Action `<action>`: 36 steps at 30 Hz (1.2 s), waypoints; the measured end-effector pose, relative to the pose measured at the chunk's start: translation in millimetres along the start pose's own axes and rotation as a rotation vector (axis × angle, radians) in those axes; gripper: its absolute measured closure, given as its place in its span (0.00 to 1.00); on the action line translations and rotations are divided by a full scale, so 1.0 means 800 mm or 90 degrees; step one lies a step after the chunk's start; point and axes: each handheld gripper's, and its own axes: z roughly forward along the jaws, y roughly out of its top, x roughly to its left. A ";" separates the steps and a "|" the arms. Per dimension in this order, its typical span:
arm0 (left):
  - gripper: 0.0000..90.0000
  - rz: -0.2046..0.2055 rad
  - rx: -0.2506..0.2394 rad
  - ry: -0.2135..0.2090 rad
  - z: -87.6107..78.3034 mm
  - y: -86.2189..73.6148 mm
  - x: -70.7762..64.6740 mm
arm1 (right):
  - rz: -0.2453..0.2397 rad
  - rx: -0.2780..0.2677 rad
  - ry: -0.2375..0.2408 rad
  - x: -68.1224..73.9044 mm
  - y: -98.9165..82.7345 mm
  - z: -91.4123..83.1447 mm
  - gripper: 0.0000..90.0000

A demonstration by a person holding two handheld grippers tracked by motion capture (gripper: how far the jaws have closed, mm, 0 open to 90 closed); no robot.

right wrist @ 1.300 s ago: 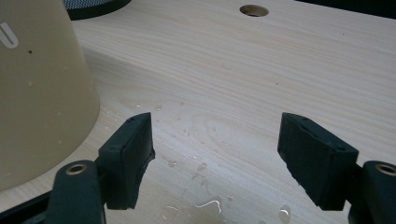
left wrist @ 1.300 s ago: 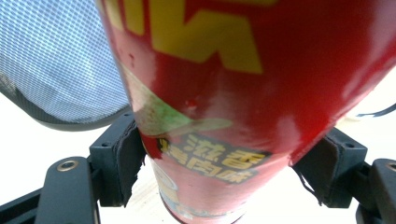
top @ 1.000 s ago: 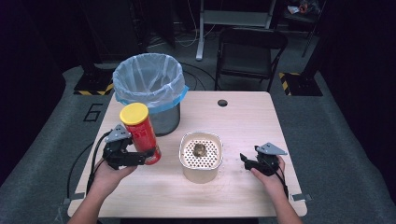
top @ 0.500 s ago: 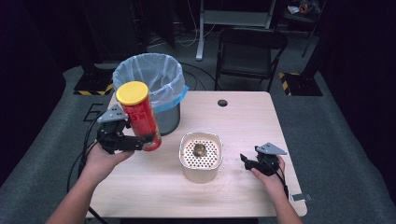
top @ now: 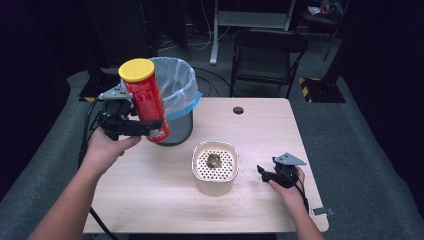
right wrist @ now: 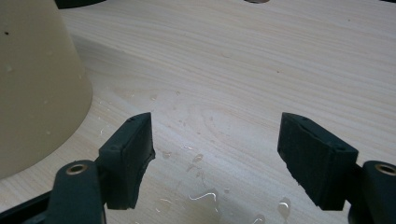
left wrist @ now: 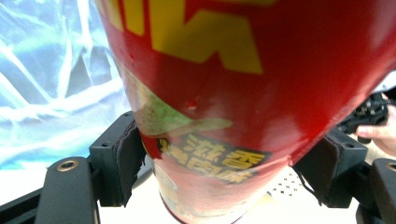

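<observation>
Red cylindrical snack can with a yellow lid (top: pixel 145 97) has risen higher and farther since a moment ago, now tilted against the near rim of the metal bin lined with a blue bag (top: pixel 176 95). The left gripper (top: pixel 134 127) clamps its lower body, which bears yellow lettering. The right gripper (top: pixel 267 172), jaws wide and empty, stays right of the cream perforated-top container (top: pixel 215 167) on the wet wooden table (top: pixel 150 200).

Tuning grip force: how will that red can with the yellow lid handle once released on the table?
The red can looks rigid: no denting between the left gripper's fingers. Tall and narrow, so likely tippy. Round, so it would probably roll if toppled.
</observation>
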 end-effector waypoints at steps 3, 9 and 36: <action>0.26 0.005 -0.001 0.004 -0.005 0.014 0.002 | 0.000 0.001 0.001 0.000 0.000 0.001 0.29; 0.26 0.008 -0.004 0.010 -0.010 0.036 0.004 | -0.001 0.005 0.003 0.001 -0.001 0.002 0.29; 0.26 -0.059 -0.010 0.102 0.042 0.097 0.036 | 0.003 0.000 0.003 -0.001 -0.001 0.002 0.30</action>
